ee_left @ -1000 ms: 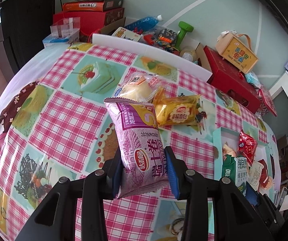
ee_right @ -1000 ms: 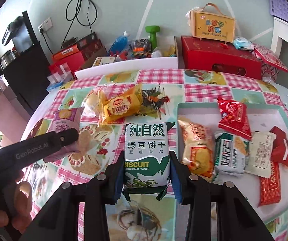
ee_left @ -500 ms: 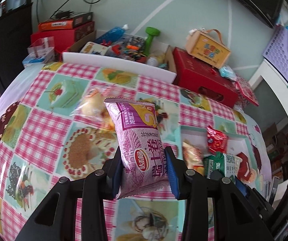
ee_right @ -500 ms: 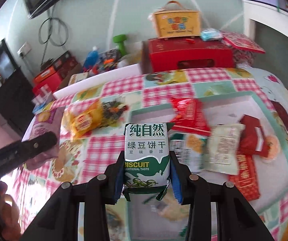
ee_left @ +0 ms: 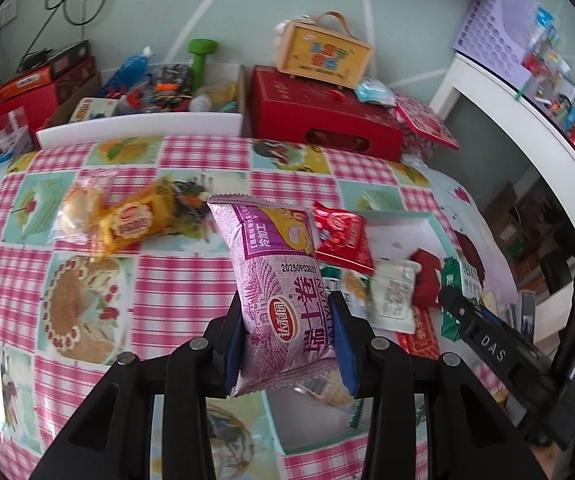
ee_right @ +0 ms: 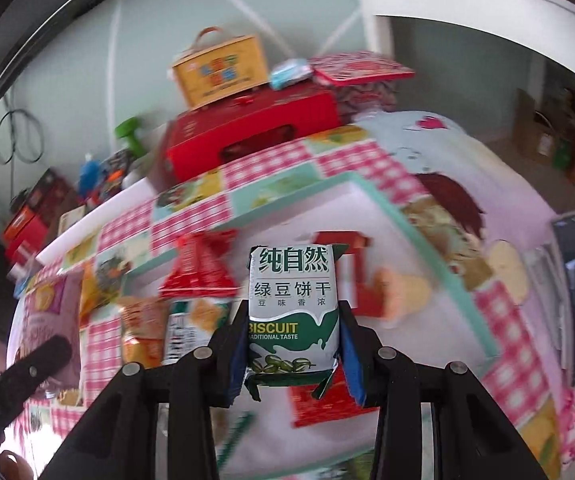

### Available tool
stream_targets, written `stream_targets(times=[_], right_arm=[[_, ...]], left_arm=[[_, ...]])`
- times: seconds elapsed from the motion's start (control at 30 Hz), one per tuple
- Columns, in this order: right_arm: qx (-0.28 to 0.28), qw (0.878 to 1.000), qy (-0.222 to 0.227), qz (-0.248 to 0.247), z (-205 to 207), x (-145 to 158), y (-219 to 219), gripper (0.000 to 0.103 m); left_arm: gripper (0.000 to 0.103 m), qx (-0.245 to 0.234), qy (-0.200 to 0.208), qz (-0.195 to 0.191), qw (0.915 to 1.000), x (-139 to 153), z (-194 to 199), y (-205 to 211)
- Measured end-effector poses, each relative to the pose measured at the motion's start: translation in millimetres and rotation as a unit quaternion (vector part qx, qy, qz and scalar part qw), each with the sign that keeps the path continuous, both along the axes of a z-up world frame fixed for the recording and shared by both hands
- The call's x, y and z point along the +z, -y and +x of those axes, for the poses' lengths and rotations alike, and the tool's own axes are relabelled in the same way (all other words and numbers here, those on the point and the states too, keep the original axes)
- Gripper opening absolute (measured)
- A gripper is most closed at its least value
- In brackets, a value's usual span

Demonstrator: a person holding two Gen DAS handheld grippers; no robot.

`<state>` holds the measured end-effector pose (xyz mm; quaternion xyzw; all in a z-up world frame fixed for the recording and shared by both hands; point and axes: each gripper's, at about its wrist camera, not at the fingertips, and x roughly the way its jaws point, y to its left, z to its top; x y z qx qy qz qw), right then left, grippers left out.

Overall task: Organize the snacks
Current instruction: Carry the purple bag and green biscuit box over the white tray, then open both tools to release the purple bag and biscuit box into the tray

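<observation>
My left gripper (ee_left: 287, 344) is shut on a purple snack bag (ee_left: 279, 280), held upright above the near left corner of the mint-rimmed tray (ee_left: 443, 232). My right gripper (ee_right: 293, 350) is shut on a green and white biscuit pack (ee_right: 292, 304), held over the tray's white floor (ee_right: 427, 248). Red packets (ee_left: 341, 238), a pale packet (ee_left: 393, 296) and other snacks lie in the tray. A yellow snack (ee_left: 131, 222) and a clear-wrapped bun (ee_left: 75, 208) lie on the checked tablecloth (ee_left: 183, 288) to the left. The right gripper's body (ee_left: 495, 352) shows in the left wrist view.
Behind the table stand a red gift box (ee_left: 319, 120), a yellow carry box (ee_left: 323, 54), a white bin of clutter (ee_left: 147, 120) with a green dumbbell (ee_left: 201, 58), and a white shelf (ee_left: 527, 120) at right. A hand (ee_right: 11, 452) shows at lower left in the right wrist view.
Both grippers have swung right with their packs, from the tablecloth to above the tray, and rolled. The yellow snack and bun now lie off to the left.
</observation>
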<state>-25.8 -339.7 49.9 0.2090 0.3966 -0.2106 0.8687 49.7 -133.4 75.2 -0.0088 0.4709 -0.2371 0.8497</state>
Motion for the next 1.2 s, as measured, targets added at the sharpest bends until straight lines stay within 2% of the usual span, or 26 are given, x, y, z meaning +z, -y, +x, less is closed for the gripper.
stream_targets(times=[0.27,0.47,0.97,1.03,1.13,1.2], right_arm=[[-0.028,1.000,-0.001,-0.004,-16.4,3.4,23.6,0.042],[-0.022,1.000,-0.015,0.004,-12.4,-3.9,23.4,0.042],[-0.008,0.999,-0.032,0.012,-5.7,-15.0,18.5,0.043],[-0.008,0.999,-0.034,0.012,-5.3,-15.5,18.8,0.043],[-0.010,0.999,-0.040,0.016,-4.3,-18.4,20.0,0.050],[-0.009,0.999,-0.040,0.018,-4.2,-19.2,20.8,0.061]], left_arm=[[0.041,-0.059,-0.013,0.018,0.9980,-12.2,-17.8,42.1],[0.041,-0.089,-0.021,0.036,0.9952,-24.6,-27.5,65.3],[0.042,-0.091,-0.044,0.063,0.9929,-49.6,-24.7,74.9],[0.044,-0.091,-0.045,0.065,0.9928,-49.7,-24.4,74.7],[0.061,-0.088,-0.043,0.071,0.9926,-48.6,-24.3,75.0],[0.066,-0.086,-0.040,0.070,0.9931,-45.0,-24.0,72.9]])
